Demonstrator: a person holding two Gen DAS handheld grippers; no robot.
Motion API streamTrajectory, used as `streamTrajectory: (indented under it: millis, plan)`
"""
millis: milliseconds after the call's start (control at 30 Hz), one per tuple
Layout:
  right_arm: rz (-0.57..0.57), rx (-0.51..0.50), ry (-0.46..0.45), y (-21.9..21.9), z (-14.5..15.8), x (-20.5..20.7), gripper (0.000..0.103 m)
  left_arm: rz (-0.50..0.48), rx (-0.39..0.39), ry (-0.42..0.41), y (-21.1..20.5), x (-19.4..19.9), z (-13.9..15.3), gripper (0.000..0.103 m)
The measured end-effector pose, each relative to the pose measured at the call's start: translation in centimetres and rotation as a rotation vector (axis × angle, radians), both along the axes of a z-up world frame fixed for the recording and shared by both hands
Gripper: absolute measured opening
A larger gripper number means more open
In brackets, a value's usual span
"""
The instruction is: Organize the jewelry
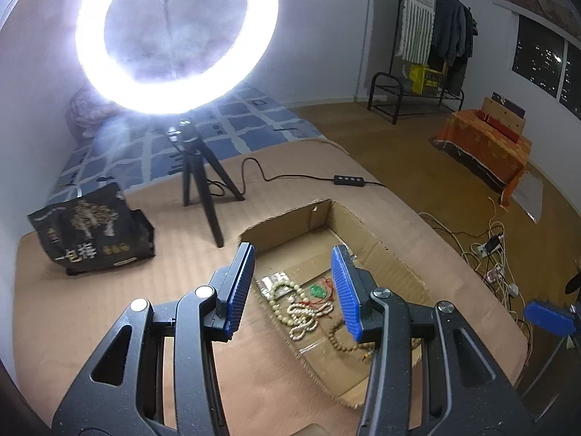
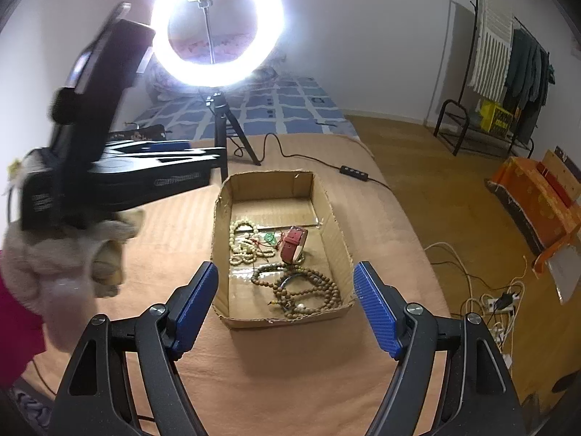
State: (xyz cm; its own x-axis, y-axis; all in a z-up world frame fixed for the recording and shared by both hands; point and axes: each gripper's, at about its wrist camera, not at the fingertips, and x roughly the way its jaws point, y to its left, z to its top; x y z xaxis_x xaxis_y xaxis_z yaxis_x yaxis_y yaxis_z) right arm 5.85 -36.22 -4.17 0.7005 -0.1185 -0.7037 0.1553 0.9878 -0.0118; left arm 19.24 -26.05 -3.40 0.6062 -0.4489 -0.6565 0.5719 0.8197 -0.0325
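meanwhile, going left to right across the bed, we saw a black bag point(image 1: 94, 229) standing on the tan cover point(image 1: 109, 309), then the tripod point(image 1: 203, 185) of a lit ring light point(image 1: 174, 36), its cord running to a small switch point(image 1: 350, 180).

in the left wrist view our left gripper point(image 1: 294, 290) hung over the near-left corner of the box point(image 1: 395, 254), its blue pads point(image 1: 239, 290) spread with nothing between them. through that gap we saw pale beads point(image 1: 301, 309) on the box floor, a green pendant point(image 1: 317, 291) on red cord just beside them, and brown beads point(image 1: 341, 334) nearer us, partly hidden by the right pad.

in the right wrist view the left gripper point(image 2: 170, 149) showed at the left, blurred and raised beside the box point(image 2: 341, 239), held by a hand point(image 2: 72, 250) in a fuzzy pale sleeve. our right gripper point(image 2: 287, 305) hovered over the near end of the box, jaws spread wide and holding nothing. inside lay the pale beads point(image 2: 243, 239) at the far left, the pendant point(image 2: 269, 237) in the middle, a red strap point(image 2: 294, 241) curled upright to its right, and the brown beads point(image 2: 308, 287) heaped at the near end, with a dark bangle point(image 2: 294, 278) lying among them.

further right lay wooden floor, a tangle of cables point(image 2: 494, 301), an orange-draped stand point(image 2: 537, 196) and a clothes rack point(image 2: 508, 61) against the wall.
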Motion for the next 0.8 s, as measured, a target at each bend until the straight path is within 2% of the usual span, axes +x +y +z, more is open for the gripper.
streamTrajectory:
  millis: [400,800]
  plan:
    - [0.006,-0.037,-0.045,0.9,1.0,-0.8,0.077,0.067,0.016,-0.086,6.1,-5.9,4.0,0.045]
    - [-0.051,-0.034,-0.084,-1.0,1.3,-1.7,0.077,0.142,-0.006,-0.107,11.2,-11.6,4.7,0.046]
